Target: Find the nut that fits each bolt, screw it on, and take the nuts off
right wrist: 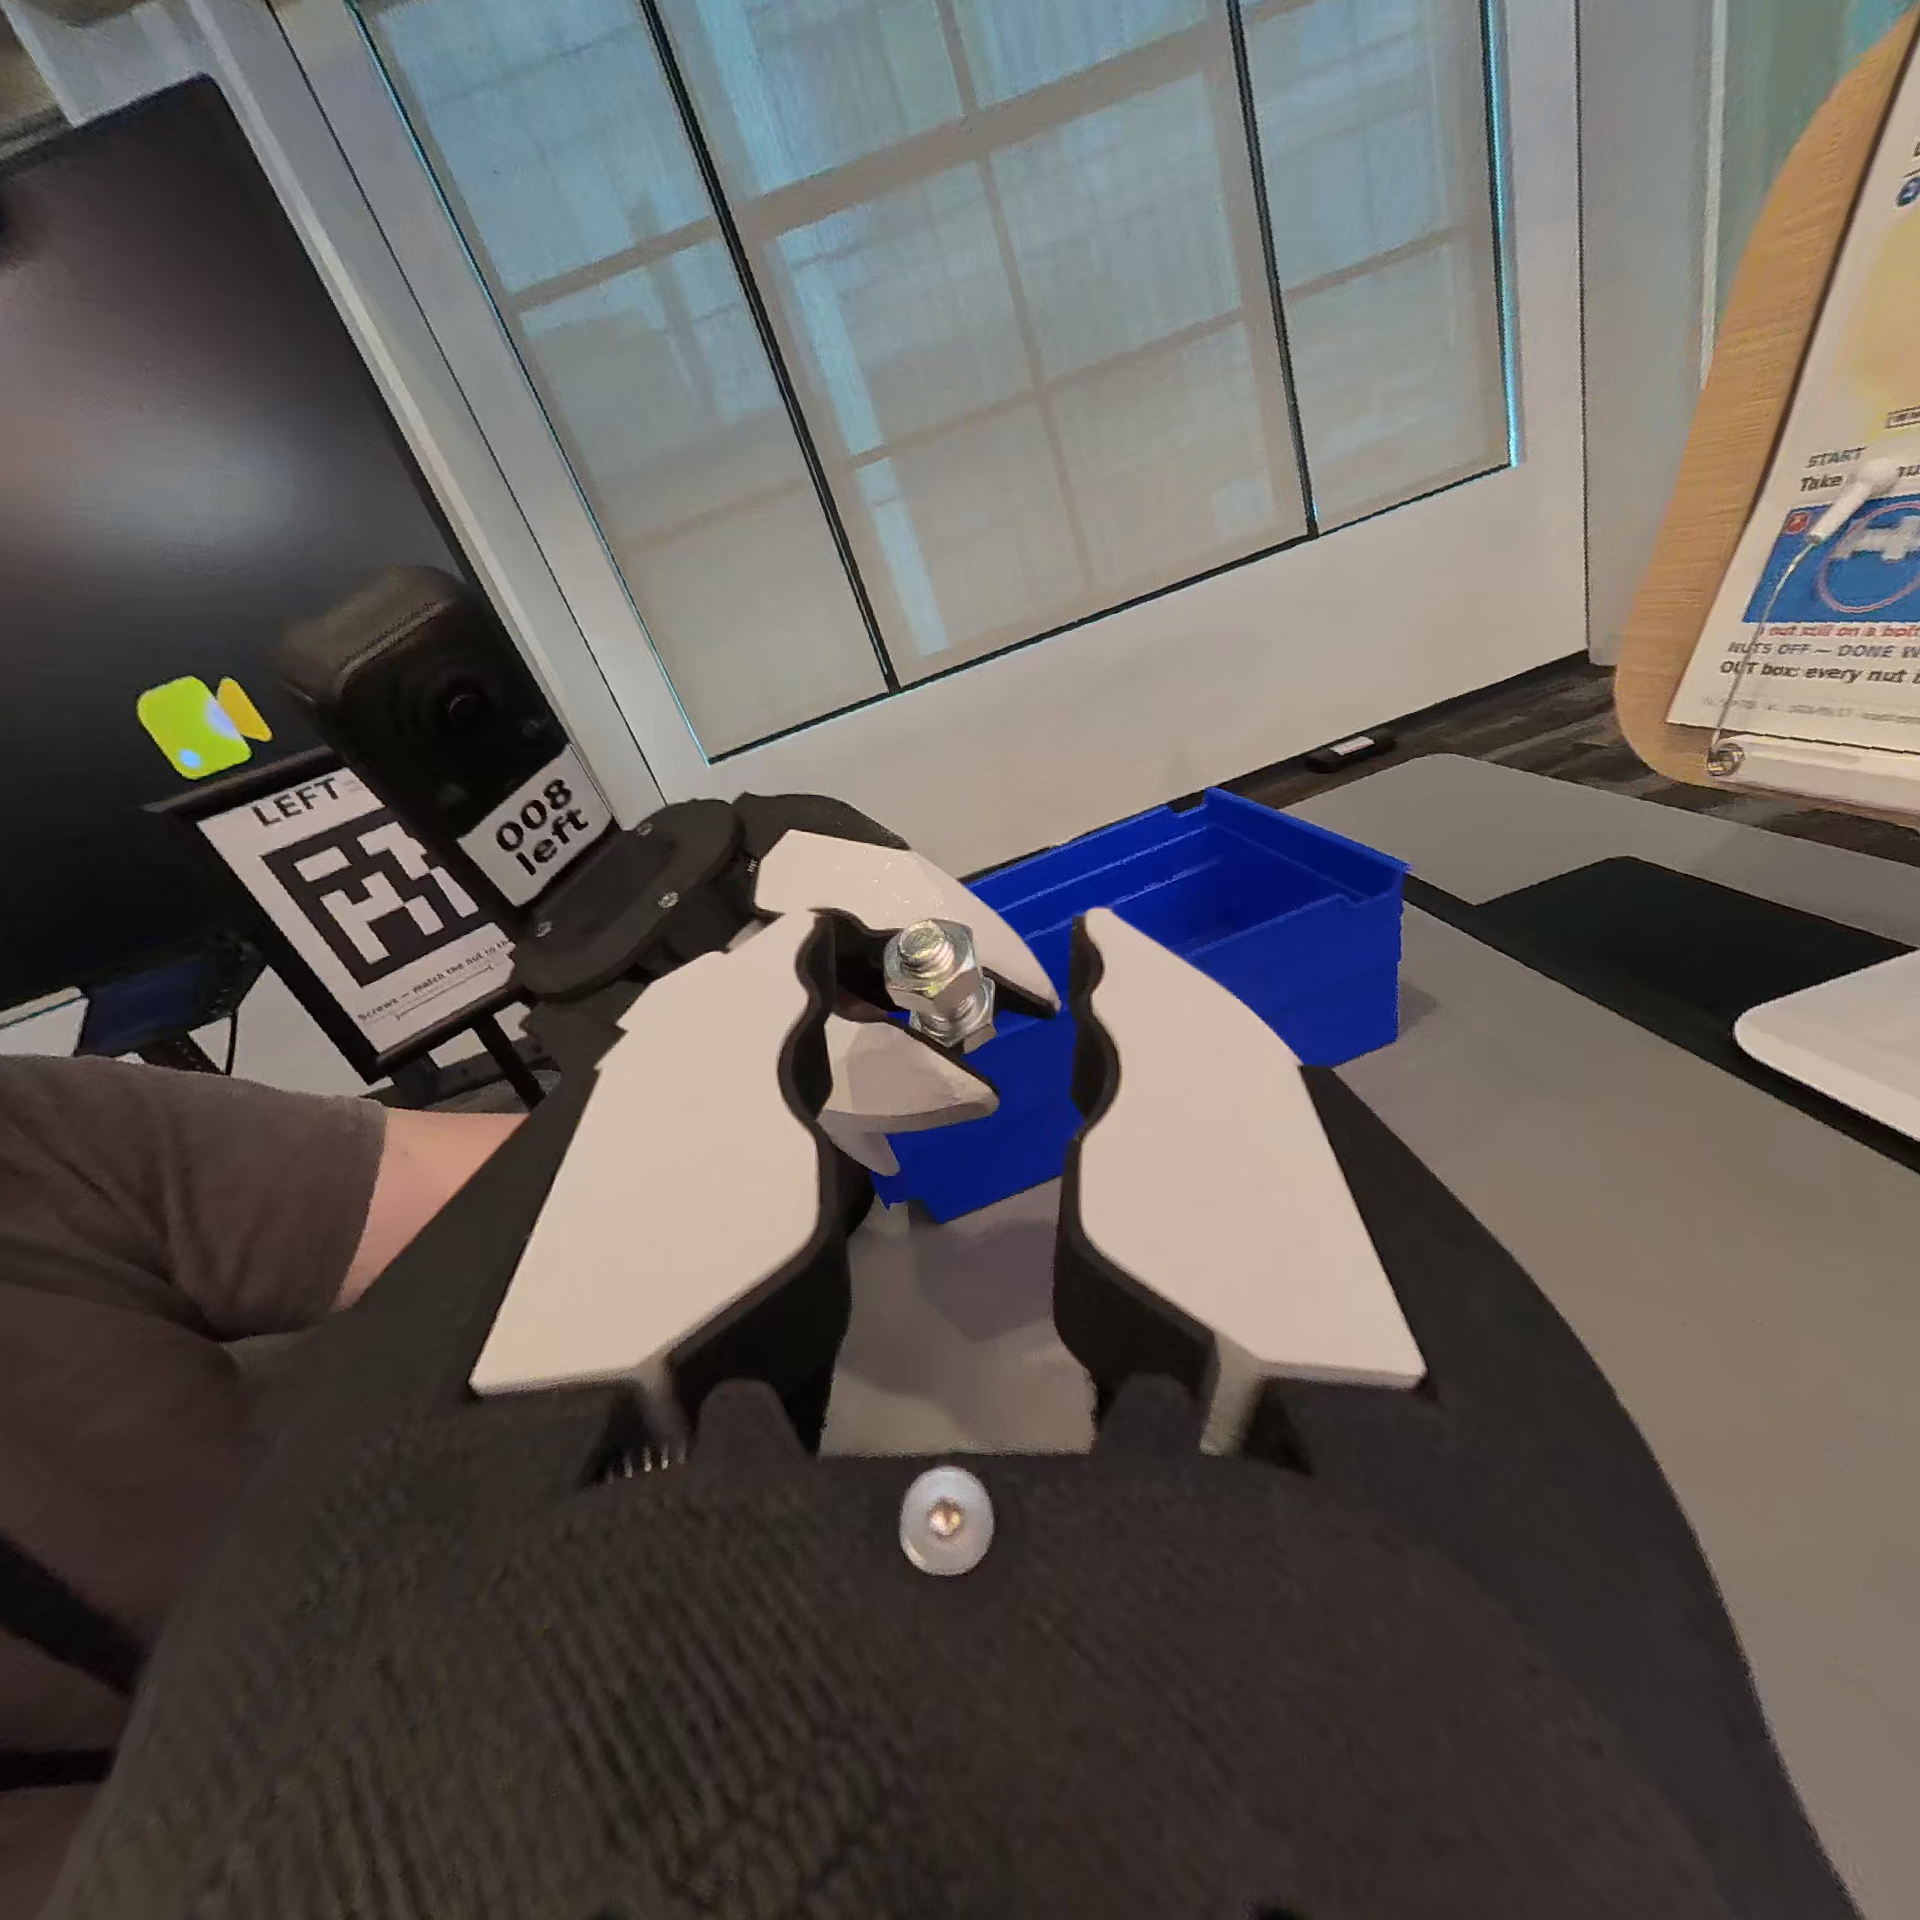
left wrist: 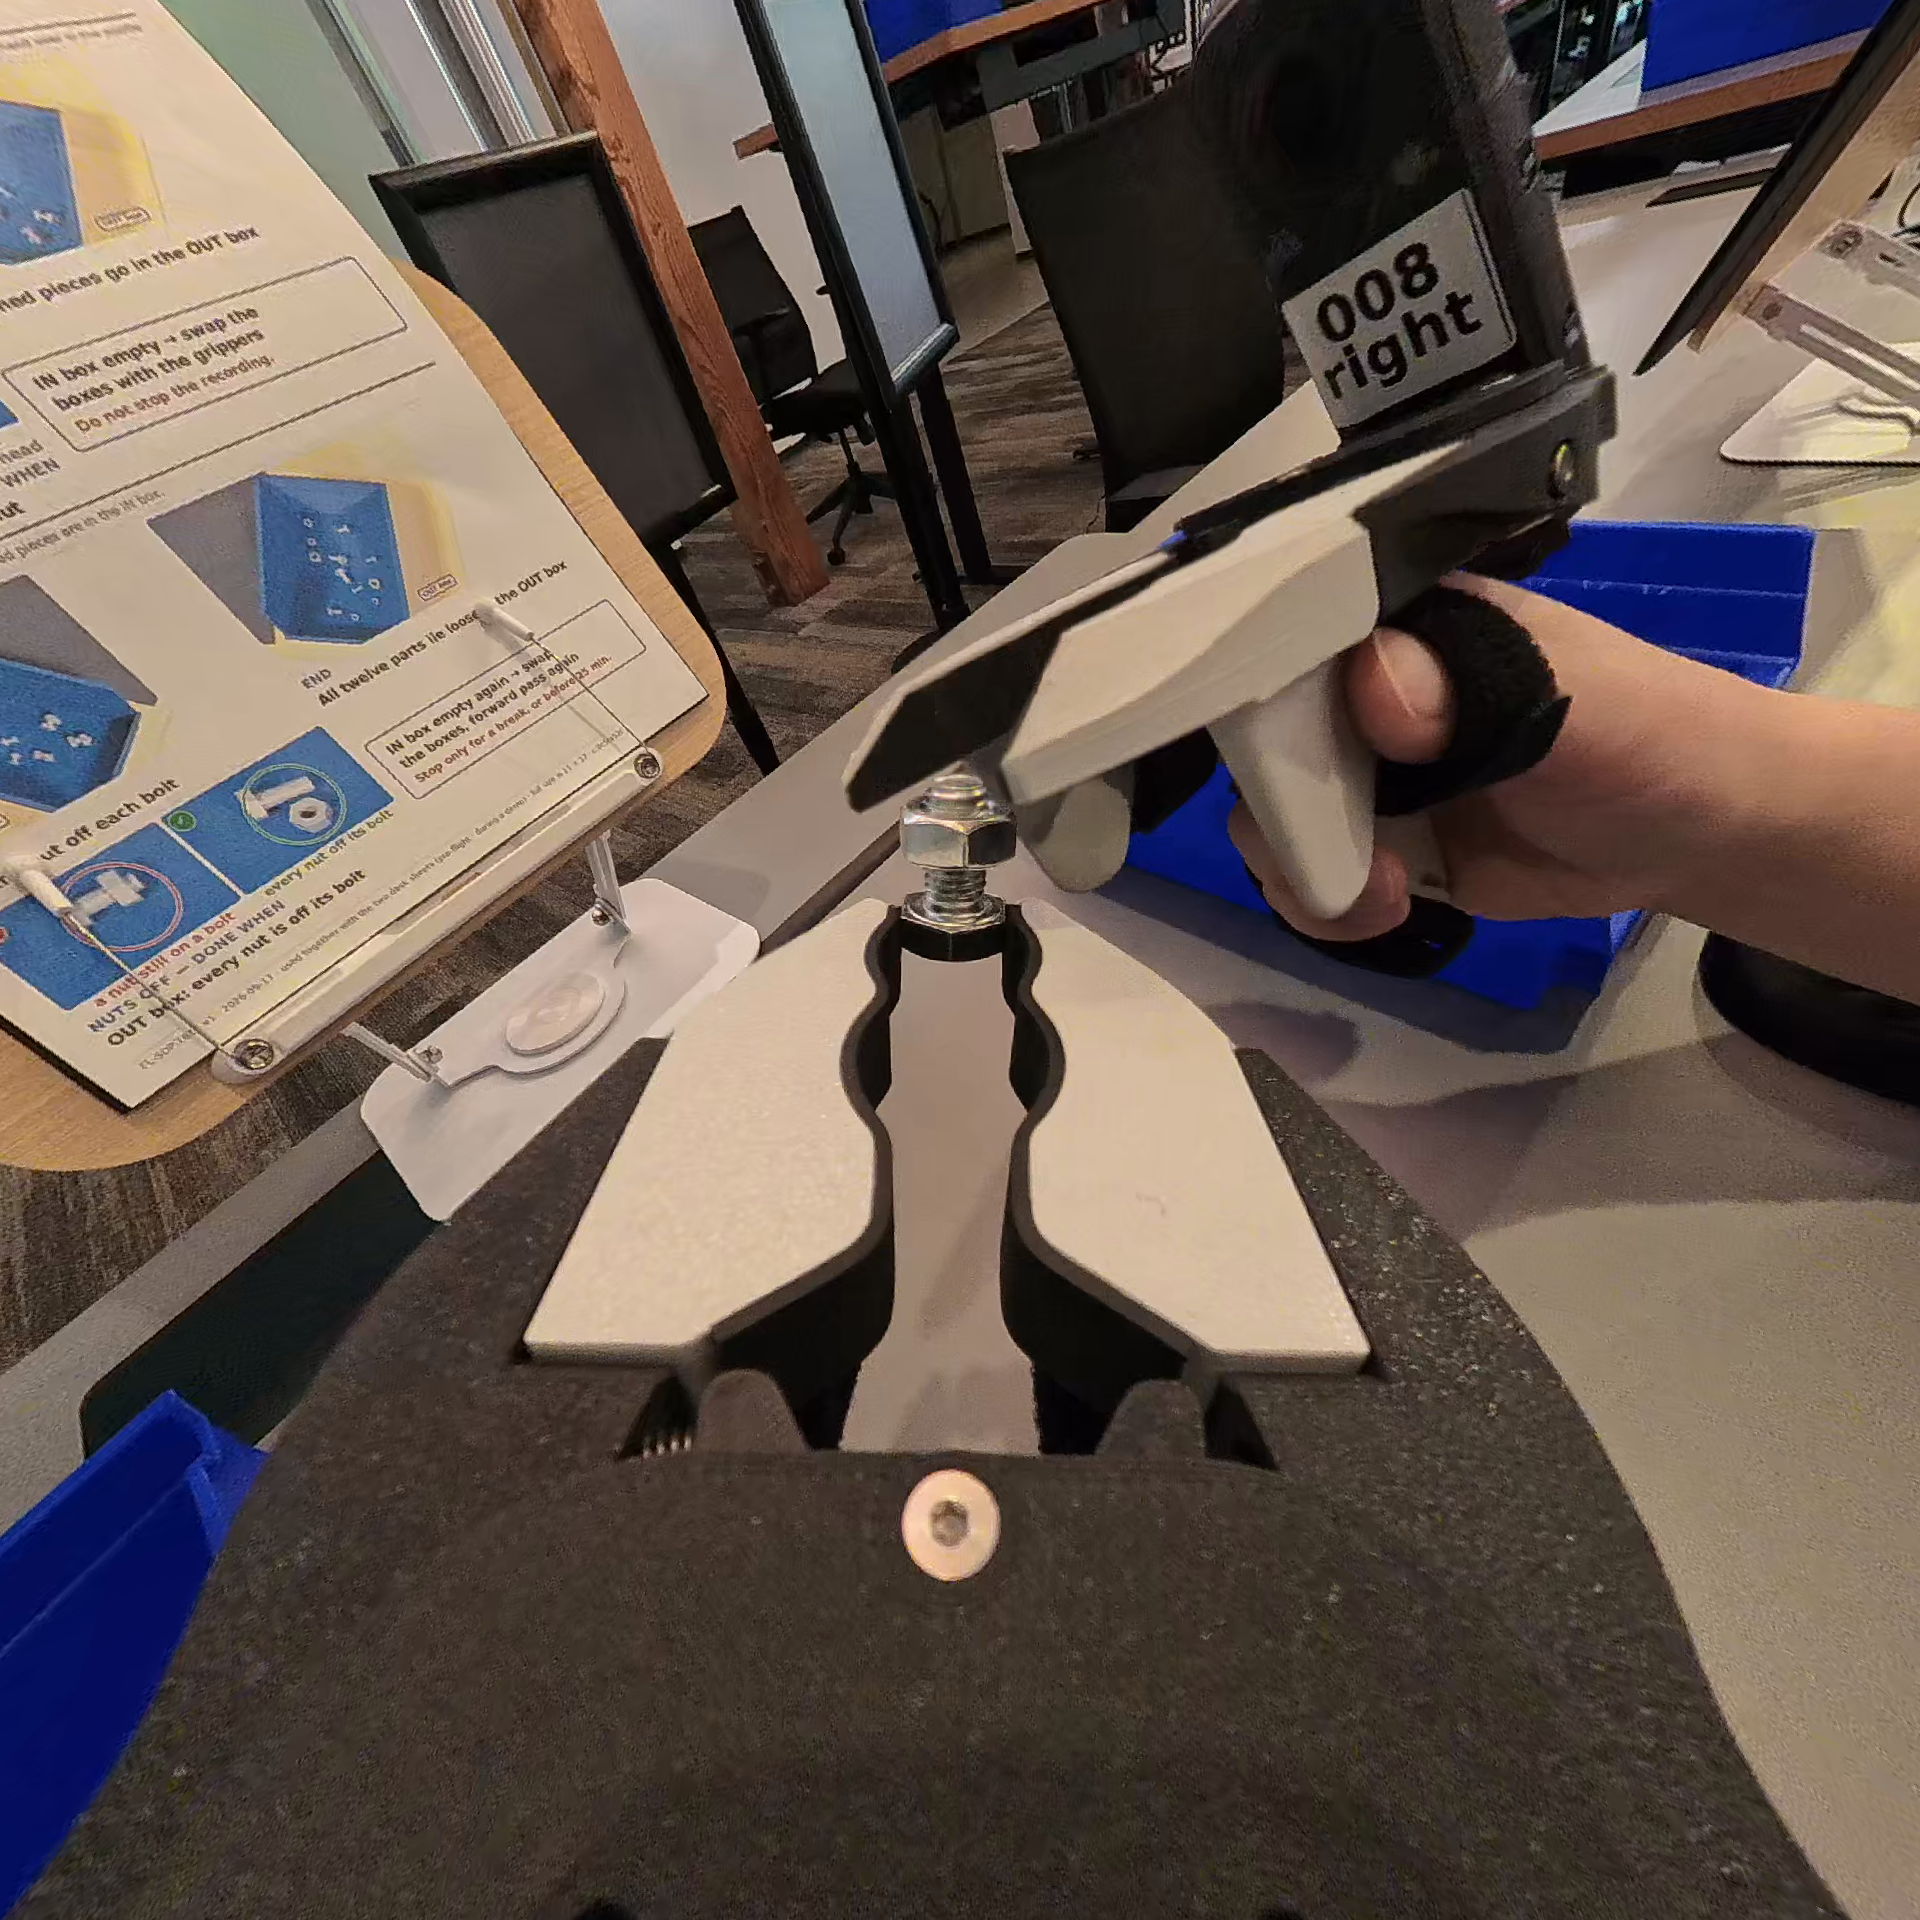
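Now my left gripper (left wrist: 951, 930) pinches the bolt (left wrist: 954, 902) by its head, upright, nut (left wrist: 957, 837) partway down the thread. My right gripper (right wrist: 940, 987) hangs spread around it — I should square onto the nut's flats before closing, then twist gently.

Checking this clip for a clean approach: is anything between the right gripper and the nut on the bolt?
Nothing visible. The left gripper holds the bolt by its head, and the right gripper, fingers apart, already straddles the nut.
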Tool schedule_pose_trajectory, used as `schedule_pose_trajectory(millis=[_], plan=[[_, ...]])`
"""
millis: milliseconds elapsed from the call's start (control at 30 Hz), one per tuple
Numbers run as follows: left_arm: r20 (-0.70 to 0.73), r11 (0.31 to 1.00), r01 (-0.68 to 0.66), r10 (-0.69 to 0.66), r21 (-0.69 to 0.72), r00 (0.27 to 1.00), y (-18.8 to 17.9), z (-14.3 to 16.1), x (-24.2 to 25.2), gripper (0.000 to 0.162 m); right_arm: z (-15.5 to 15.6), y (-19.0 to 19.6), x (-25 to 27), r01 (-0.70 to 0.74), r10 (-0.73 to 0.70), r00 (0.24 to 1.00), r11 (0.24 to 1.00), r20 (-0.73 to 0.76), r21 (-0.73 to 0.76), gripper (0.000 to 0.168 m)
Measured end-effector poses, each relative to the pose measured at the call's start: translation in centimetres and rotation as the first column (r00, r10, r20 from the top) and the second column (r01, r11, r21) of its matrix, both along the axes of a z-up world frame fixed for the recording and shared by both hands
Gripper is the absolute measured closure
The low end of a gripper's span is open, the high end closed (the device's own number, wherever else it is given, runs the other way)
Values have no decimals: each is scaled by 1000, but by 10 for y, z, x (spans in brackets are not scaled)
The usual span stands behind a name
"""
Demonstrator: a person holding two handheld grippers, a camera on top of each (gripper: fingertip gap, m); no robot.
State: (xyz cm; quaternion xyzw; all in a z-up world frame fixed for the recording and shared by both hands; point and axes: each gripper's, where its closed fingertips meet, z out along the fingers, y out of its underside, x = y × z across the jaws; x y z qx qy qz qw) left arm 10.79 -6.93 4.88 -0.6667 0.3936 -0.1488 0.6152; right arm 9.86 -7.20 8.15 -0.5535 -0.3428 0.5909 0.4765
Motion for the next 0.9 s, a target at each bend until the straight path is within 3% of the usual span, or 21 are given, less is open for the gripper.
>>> schedule_pose_trajectory(millis=[533,767,900], plan=[[77,998,61,-60,-14,995,-10,12,3,144,-1,-4,-1,-62,61,998,998,-22,-14,123],[326,954,262,-204,-143,923,-26,30,6,144,14,-11,9,-109,110,989,994,-97,16,124],[362,946,292,-226,-139,904,-28,36,5,144,22,-26,5,-146,150,985,988,-89,52,124]])
